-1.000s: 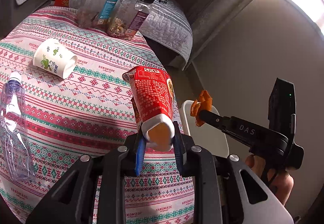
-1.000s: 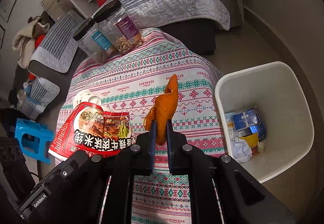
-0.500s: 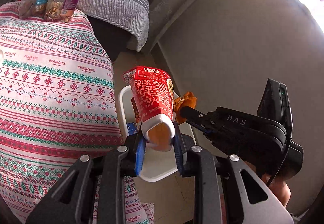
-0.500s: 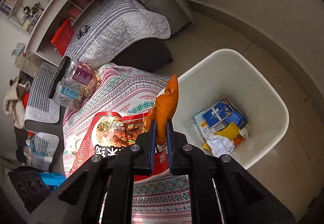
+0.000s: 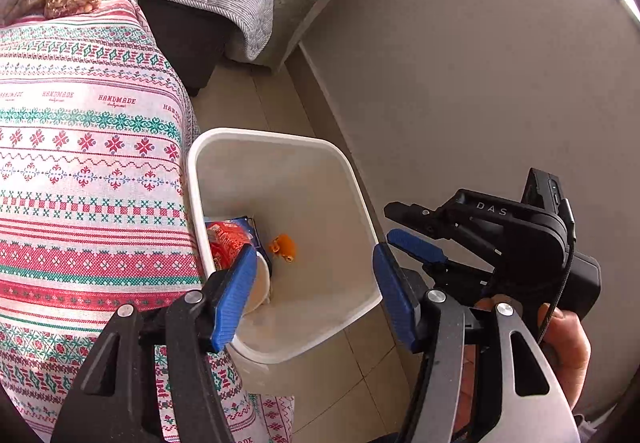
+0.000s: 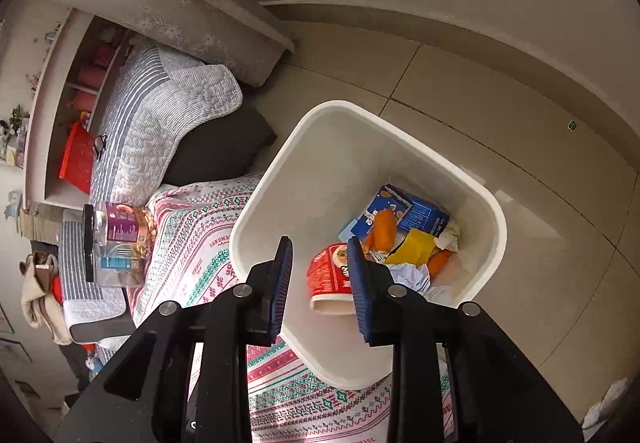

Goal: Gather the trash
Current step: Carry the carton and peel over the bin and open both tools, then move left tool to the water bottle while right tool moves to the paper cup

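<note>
Down in the white bin (image 6: 472, 195) lie the red cup (image 6: 330, 277) and orange peel (image 6: 385, 225). Your left gripper (image 5: 314, 295) and right gripper (image 6: 320, 283) hang spread and empty above its rim; swing back carelessly and you could tip it against the patterned tablecloth (image 5: 80, 163).

One white bin (image 6: 472, 187), two jars (image 6: 120, 239), one red cup (image 6: 328, 279), two claws (image 6: 320, 283)

Right gripper (image 6: 320, 283): jaws spread, nothing between them — poised above the bin.
White bin (image 6: 280, 179): just ahead, below the fingers.
Red cup (image 6: 328, 277): on its side in the bin — between the fingertips.
Orange peel (image 6: 383, 229): beyond the cup, on a blue box (image 6: 420, 213).
</note>
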Tool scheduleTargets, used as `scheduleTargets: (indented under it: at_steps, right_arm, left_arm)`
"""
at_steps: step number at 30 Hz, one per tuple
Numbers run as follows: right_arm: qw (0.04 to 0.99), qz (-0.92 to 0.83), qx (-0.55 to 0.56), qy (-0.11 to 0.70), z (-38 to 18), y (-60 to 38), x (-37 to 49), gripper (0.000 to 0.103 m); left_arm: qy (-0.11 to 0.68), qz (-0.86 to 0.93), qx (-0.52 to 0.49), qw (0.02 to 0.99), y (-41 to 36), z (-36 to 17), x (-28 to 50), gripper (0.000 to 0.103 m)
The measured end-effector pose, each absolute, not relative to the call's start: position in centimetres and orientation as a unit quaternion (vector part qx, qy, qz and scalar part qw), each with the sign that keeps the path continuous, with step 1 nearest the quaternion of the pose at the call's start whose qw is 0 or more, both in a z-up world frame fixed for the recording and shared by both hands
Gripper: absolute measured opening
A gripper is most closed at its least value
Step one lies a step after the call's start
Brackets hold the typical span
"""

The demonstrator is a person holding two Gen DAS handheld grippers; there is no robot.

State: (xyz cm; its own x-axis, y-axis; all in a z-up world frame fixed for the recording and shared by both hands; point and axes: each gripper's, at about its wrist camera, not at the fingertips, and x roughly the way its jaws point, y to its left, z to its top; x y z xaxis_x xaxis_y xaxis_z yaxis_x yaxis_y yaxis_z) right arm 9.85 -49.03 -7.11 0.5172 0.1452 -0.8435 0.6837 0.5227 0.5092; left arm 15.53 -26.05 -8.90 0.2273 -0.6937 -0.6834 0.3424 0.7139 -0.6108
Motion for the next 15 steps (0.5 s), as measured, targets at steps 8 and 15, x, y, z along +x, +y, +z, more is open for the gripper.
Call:
scheduleTargets:
  at_steps: [8,15]
  right_arm:
    - [0.763,-0.157,0.435,0.451,-6.1,-47.2,10.9,0.03]
    - [0.797,-0.093,0.367,0.471,-4.8,-42.1,13.6,0.037]
  left_arm:
    - [0.518,-0.289,-0.167,0.787,-19.6,-7.8,15.9,0.06]
    - [0.508,-0.217,-0.149,0.82,-12.7,-5.6,15.9,0.066]
